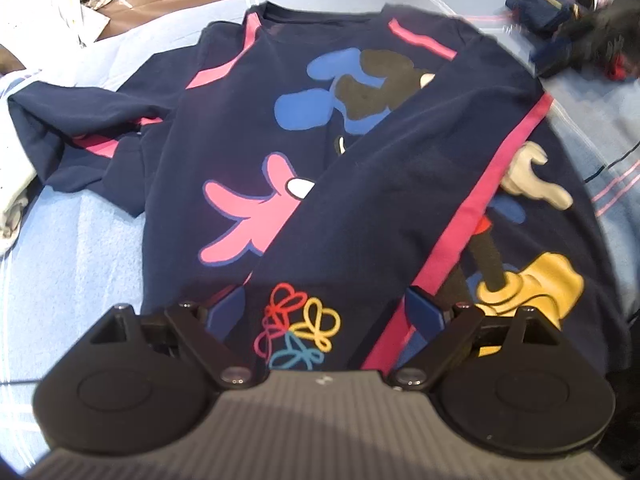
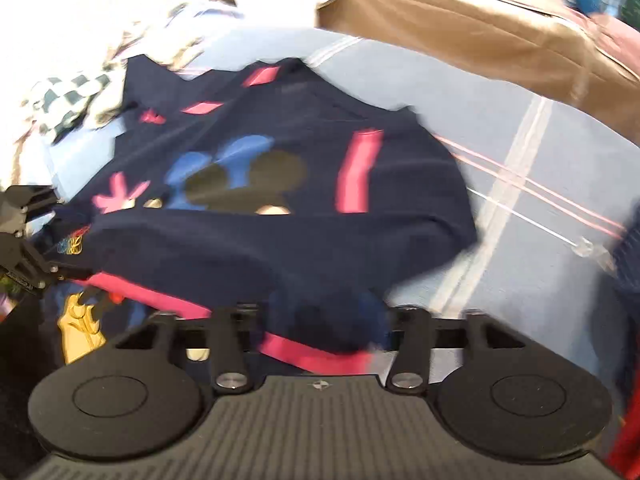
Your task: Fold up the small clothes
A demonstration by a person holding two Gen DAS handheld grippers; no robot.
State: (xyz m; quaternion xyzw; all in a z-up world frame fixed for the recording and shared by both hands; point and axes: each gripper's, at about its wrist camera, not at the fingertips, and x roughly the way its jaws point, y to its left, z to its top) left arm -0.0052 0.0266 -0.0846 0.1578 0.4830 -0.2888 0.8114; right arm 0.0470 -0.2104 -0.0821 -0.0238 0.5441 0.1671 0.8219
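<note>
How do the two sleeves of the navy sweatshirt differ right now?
The right sleeve is folded diagonally across the chest print, lying fairly flat; the left sleeve still sticks out sideways onto the blue bedding, bunched and doubled on itself. The right sleeve's pink stripe runs in one long line; the left's shows only in short pieces. Both are navy with pink stripes.

Left gripper (image 1: 324,312) low, jaws spread wide apart. Right gripper (image 2: 320,320) tilted, blurred; jaws hidden, state unclear.

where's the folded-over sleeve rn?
Left wrist view: the sleeve lies diagonally across the shirt front, right of the pink hand print.
</note>
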